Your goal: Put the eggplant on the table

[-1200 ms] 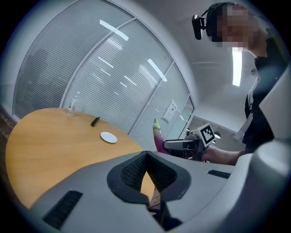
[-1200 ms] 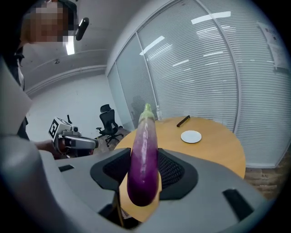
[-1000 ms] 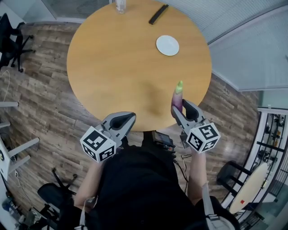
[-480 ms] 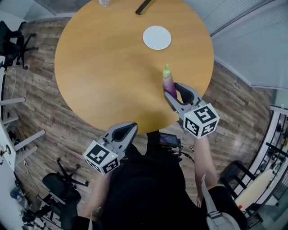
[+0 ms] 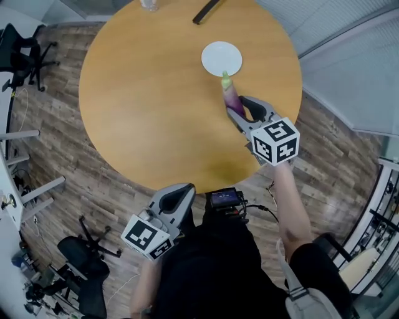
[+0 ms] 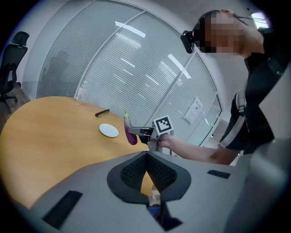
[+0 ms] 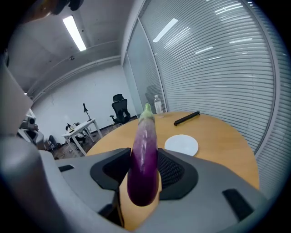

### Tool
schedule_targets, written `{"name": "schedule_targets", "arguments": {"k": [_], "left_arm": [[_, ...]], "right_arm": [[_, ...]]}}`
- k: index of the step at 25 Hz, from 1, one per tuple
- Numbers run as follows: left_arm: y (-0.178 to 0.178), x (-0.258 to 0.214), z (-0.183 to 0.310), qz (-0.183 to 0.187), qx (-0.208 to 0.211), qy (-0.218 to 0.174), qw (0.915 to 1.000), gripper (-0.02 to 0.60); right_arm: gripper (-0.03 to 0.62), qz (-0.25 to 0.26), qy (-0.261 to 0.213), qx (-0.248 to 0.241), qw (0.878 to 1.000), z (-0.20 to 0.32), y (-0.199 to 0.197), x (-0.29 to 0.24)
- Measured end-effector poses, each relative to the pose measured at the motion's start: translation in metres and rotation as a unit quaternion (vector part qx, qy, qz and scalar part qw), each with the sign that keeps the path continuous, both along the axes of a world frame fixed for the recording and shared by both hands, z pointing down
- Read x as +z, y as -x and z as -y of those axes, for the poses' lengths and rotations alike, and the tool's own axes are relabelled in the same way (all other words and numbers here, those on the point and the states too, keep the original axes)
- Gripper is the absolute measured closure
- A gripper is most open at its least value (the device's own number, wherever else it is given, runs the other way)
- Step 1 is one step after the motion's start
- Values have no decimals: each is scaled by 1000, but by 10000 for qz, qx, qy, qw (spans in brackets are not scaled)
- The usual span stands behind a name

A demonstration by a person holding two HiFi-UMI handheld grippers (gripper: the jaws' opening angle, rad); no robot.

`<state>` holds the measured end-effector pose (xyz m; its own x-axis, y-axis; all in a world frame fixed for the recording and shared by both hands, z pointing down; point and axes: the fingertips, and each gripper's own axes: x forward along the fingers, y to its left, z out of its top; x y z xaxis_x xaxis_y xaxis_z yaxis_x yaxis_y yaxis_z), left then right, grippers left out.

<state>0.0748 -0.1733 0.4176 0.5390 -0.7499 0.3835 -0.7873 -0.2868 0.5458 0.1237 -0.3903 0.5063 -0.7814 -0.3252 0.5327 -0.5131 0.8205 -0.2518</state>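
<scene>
Wood-plank flooring [image 5: 56,168] surrounds the round tan wooden table [image 5: 143,93], which carries a white round plate [image 5: 221,58] and a black bar [image 5: 206,10]. We see the right gripper [image 5: 239,111] clamping the purple, green-capped eggplant [image 5: 231,98] upright above the tabletop. It is now just beside the plate, no longer at the near edge. The left gripper [image 5: 181,190], jaws pressed together and empty, has withdrawn off the table.

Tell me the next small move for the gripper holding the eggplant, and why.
Probably lower the right gripper straight down until the eggplant touches the table. Its jaws clamp the eggplant upright, green end up, and the left gripper view shows the purple end hanging above the wood, near the white plate, so opening now would likely drop it.
</scene>
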Motion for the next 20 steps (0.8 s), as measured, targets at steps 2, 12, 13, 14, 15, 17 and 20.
{"name": "schedule_targets", "arguments": {"k": [2,12,13,14,15,17,20], "left_arm": [[-5,-3,-1,99,40,-32,9999,571],[20,7,-12,-102,-737,96,9972,571],[20,8,-15,-104,-747,128,9971,571],[20,9,-17,-108,-760,155,9969,571],[21,10,-18,-119,-778,173,9967,571],[20,10,-17,-154,-801,184,9965,571],[18,10,-14,-180,-783,182,9966,571]], "right_arm": [[402,-141,-127,-56,9998,19,2,2],[402,-954,-630,-274,9931,104,50,34],[402,-1021,-634,-265,9924,110,54,39],[402,-1088,-634,-253,9917,117,58,44],[402,-1161,-635,-239,9909,123,61,49],[402,-1338,-625,-226,9888,134,67,61],[402,-1597,-552,-238,9853,146,72,80]]}}
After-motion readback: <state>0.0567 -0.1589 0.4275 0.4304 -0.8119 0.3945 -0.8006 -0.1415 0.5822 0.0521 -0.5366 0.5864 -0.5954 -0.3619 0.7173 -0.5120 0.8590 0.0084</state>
